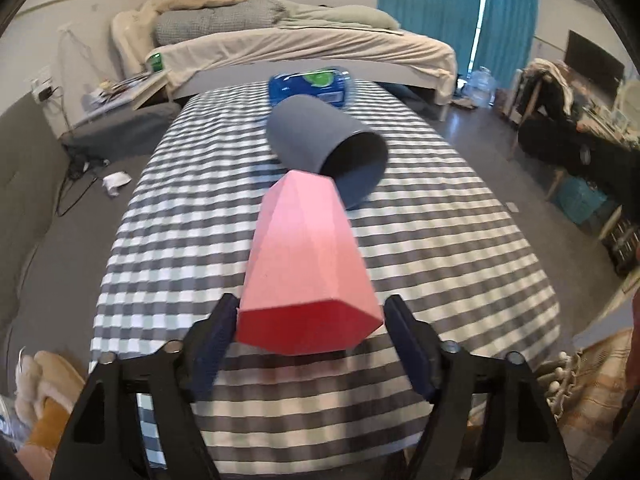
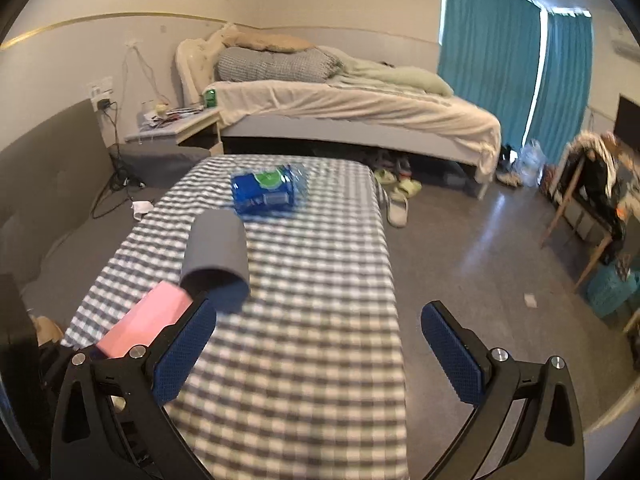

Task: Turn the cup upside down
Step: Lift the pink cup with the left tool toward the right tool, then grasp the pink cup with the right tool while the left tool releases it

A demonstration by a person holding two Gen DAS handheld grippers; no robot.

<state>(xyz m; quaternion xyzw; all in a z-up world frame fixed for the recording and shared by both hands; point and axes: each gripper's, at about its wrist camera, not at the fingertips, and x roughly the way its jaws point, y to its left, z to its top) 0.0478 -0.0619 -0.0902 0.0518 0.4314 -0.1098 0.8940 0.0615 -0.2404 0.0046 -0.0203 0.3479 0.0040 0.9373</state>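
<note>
My left gripper is shut on a pink faceted cup, held lying level with its red base toward the camera. A grey cup lies on its side on the checked tablecloth, its open mouth turned toward the pink cup's far end, which touches or overlaps its rim. In the right wrist view the grey cup and pink cup are at the left. My right gripper is open and empty above the cloth, to the right of both cups.
A blue wet-wipes pack lies at the table's far end, also seen in the right wrist view. A bed stands beyond the table. Slippers lie on the floor to the right. A nightstand is at far left.
</note>
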